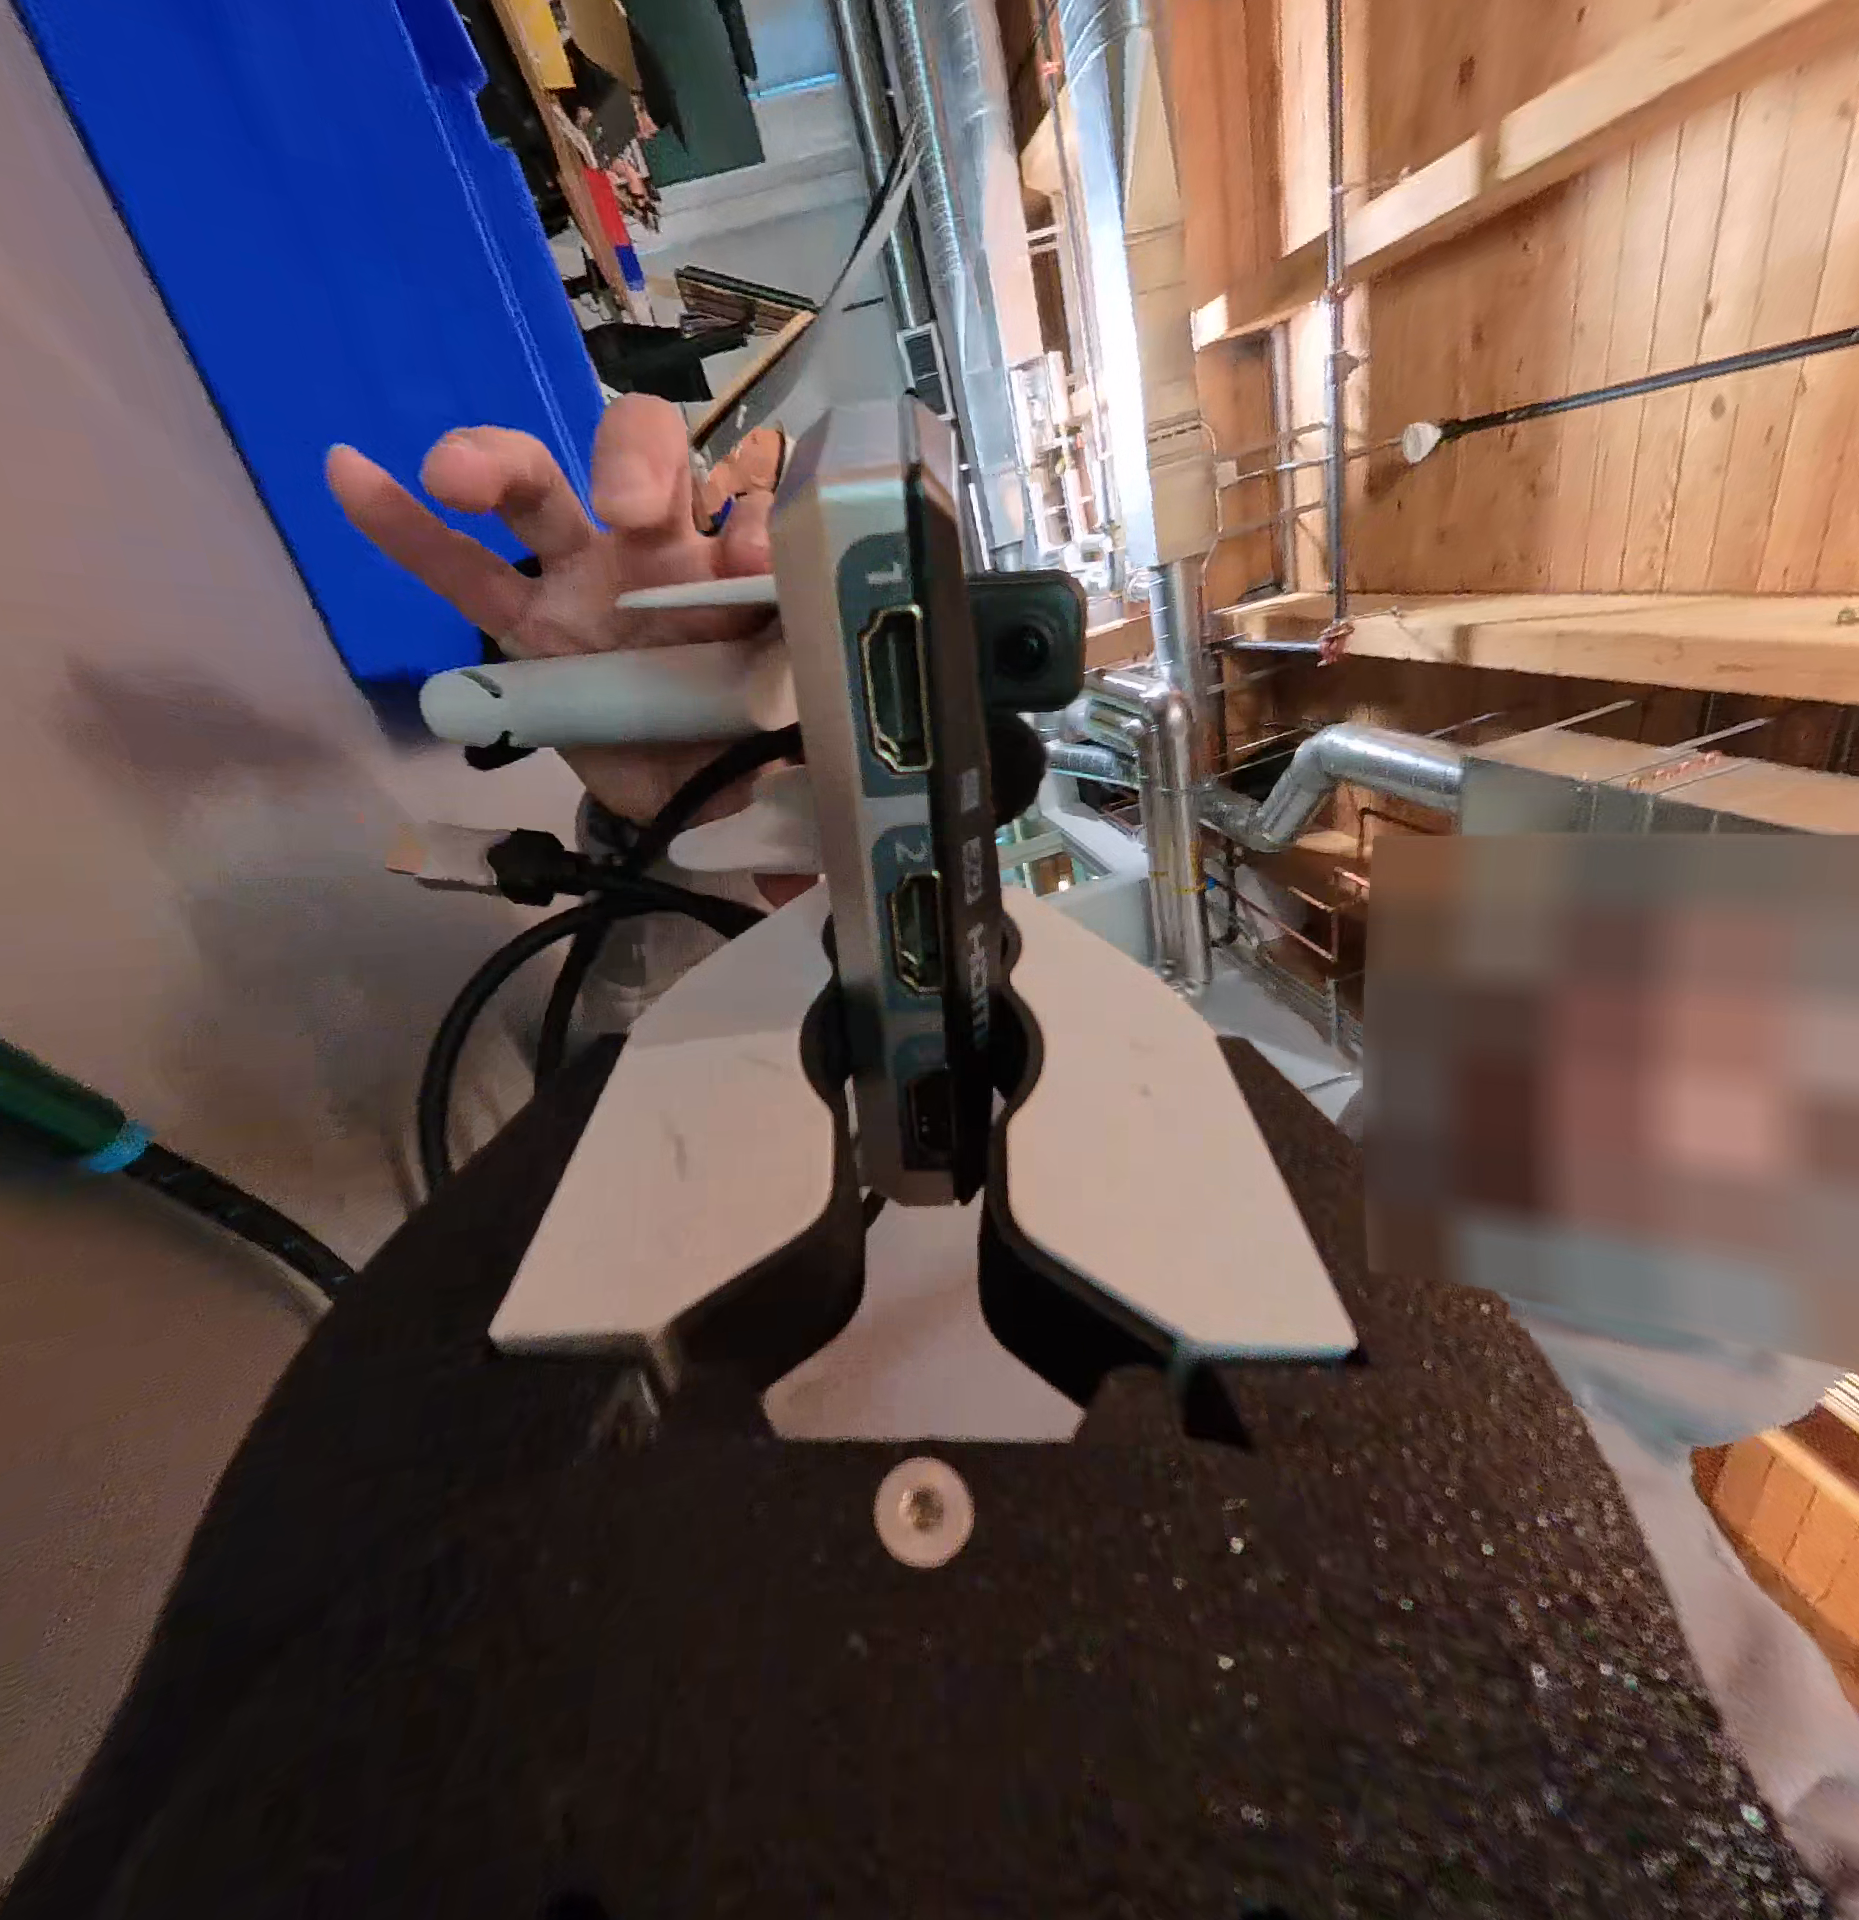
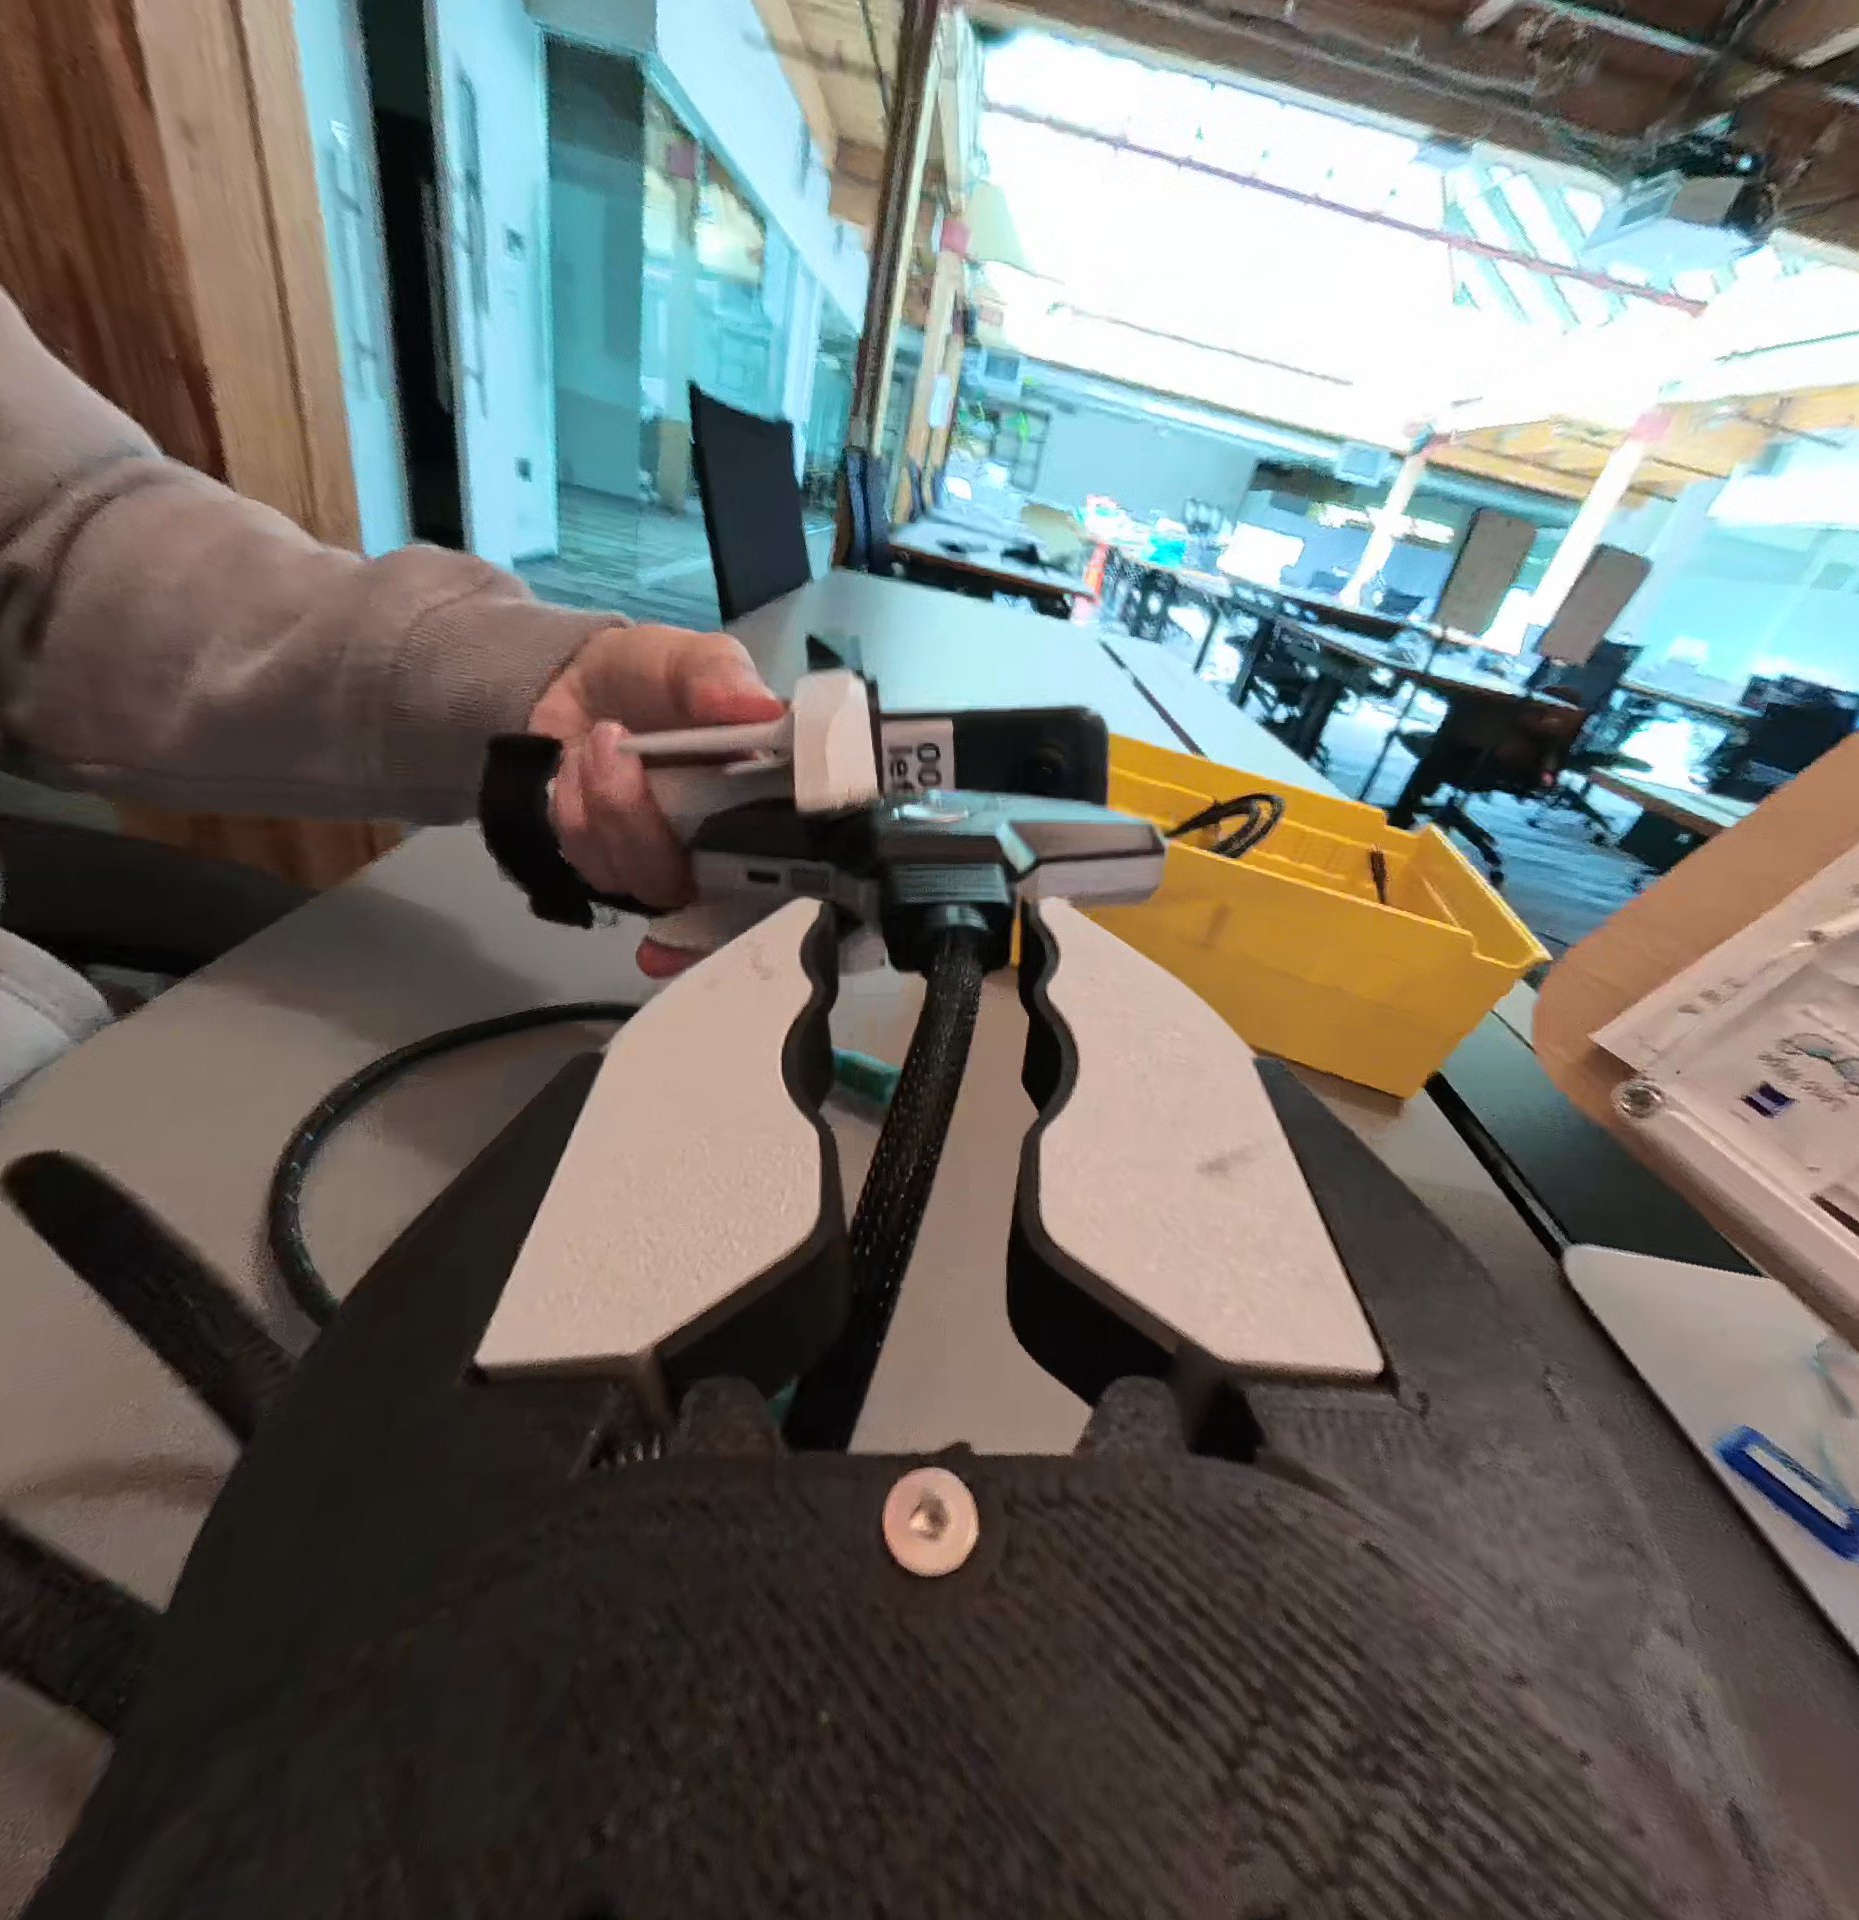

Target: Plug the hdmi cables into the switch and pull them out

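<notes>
A: Where is the switch [image 1: 863, 582] sitting relative to the two grippers?

B: The left gripper [image 1: 920, 956] is clamping it by its lower end, jaws closed on its flat faces, and is holding it clear of the table [image 2: 177, 1039]. The right gripper [image 2: 930, 925] is facing it from the opposite edge, so the switch's long axis is running crosswise to the right gripper's fingers.

A: And the right one, is it gripping anything?

B: It is standing partly open, with the braided cable [image 2: 914, 1122] running straight back between its fingers. The tips are flanking the black plug [image 2: 946, 883], which is seated in the switch's edge, and a gap is showing on the left side, so it appears not to be pinching yet.

A: So the coming move is turning on that line?

B: Probably. The plug's axis is lying along the fingers, so closing and drawing straight back would likely free it while the left gripper braces. The two numbered ports [image 1: 894, 686] on the other edge are showing empty, and a loose silver-tipped plug [image 1: 437, 854] is hanging behind.

A: And the surroundings?

B: A pale table is carrying a yellow bin [image 2: 1320, 935] just beyond the switch, inside an open workshop with desks, timber walls and metal ducts
</notes>
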`<state>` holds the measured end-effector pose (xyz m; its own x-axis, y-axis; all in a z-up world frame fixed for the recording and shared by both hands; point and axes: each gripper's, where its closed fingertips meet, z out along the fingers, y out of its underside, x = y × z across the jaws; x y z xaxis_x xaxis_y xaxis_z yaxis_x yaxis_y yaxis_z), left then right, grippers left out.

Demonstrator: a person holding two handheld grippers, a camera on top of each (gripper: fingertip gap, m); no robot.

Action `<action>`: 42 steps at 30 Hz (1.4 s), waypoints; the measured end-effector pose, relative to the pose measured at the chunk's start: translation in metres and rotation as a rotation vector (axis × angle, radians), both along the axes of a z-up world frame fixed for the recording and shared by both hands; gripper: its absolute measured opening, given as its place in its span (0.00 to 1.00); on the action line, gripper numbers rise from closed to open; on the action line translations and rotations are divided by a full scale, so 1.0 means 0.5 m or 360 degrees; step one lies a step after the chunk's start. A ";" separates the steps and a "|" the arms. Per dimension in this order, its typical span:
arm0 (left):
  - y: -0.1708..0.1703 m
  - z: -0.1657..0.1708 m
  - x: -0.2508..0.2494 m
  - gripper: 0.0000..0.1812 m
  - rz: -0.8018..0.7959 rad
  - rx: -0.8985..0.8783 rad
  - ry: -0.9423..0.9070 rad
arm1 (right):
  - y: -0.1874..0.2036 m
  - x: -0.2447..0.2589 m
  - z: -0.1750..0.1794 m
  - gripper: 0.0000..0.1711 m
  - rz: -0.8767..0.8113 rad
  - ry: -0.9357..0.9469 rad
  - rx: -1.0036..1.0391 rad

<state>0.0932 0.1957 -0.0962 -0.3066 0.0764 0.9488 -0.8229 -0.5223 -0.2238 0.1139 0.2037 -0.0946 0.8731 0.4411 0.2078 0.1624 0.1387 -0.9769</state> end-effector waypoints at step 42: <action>-0.010 0.034 -0.010 0.12 -0.0095 0.0048 0.0073 | -0.005 -0.008 0.040 0.15 0.0054 0.0171 0.0138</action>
